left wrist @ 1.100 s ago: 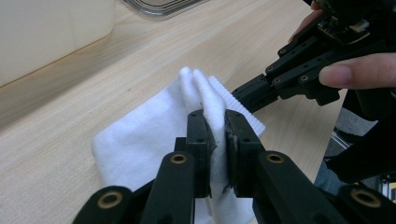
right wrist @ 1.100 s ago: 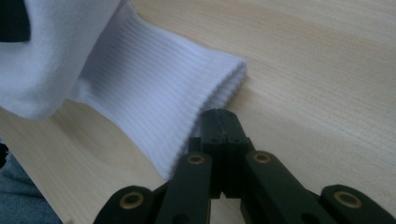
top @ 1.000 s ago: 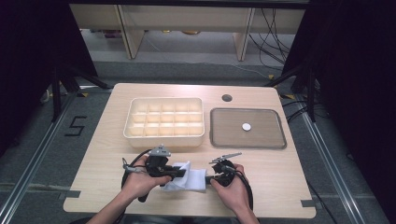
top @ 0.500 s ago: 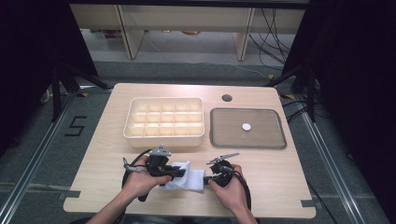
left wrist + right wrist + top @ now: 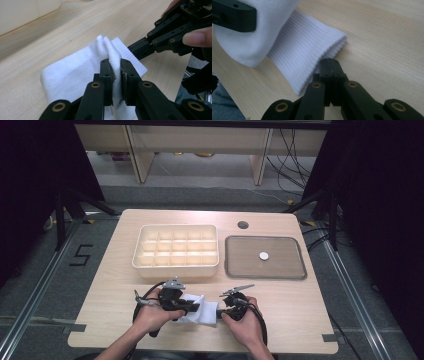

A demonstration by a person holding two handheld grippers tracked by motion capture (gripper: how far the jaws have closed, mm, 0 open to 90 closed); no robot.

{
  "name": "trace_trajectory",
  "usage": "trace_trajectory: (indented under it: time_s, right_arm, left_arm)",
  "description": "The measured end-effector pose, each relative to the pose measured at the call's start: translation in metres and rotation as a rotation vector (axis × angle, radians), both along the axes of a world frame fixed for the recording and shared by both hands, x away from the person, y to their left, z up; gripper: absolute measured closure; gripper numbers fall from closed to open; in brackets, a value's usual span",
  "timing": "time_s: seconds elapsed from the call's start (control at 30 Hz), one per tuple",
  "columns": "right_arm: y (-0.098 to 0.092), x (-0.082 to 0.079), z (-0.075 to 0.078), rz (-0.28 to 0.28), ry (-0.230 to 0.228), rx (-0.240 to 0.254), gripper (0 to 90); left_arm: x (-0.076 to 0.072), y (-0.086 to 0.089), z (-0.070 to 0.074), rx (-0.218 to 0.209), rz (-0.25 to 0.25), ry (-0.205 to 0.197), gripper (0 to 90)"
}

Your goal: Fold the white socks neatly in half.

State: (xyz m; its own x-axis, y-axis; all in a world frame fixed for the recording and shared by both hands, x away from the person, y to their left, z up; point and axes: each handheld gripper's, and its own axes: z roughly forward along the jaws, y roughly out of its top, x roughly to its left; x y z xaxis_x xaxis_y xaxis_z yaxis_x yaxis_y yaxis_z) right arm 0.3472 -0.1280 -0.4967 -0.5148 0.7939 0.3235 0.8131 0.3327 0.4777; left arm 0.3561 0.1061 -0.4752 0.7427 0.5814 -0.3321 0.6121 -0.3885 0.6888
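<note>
Near the table's (image 5: 300, 320) front edge, about midway along it, lies the white sock (image 5: 202, 311). The left gripper (image 5: 115, 71) pinches a raised fold of it, while the right gripper (image 5: 330, 65) has its jaws pressed together at the ribbed cuff, whether on fabric I cannot tell. Back toward the far edge, the cream compartment box (image 5: 176, 265) sits with its cells bare, and just beside it, toward the right edge, the grey tray (image 5: 295, 270) carries one small white disc (image 5: 263, 255). Beyond the table there is grey floor, cables and pale shelving (image 5: 200, 140).
</note>
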Motion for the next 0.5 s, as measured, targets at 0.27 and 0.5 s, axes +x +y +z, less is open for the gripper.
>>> trace_trajectory:
  time_s: [0.27,0.5]
  right_arm:
    - [0.0010,0.0010,0.0012,0.009,-0.031,0.007,90.0]
    - [0.0040,0.0012,0.0008,0.002,-0.004,0.007,90.0]
  left_arm:
    - [0.0004,-0.0029,-0.0014,-0.003,0.004,0.005,80.9]
    - [-0.0009,-0.0065,-0.0033,0.000,0.002,0.004,81.0]
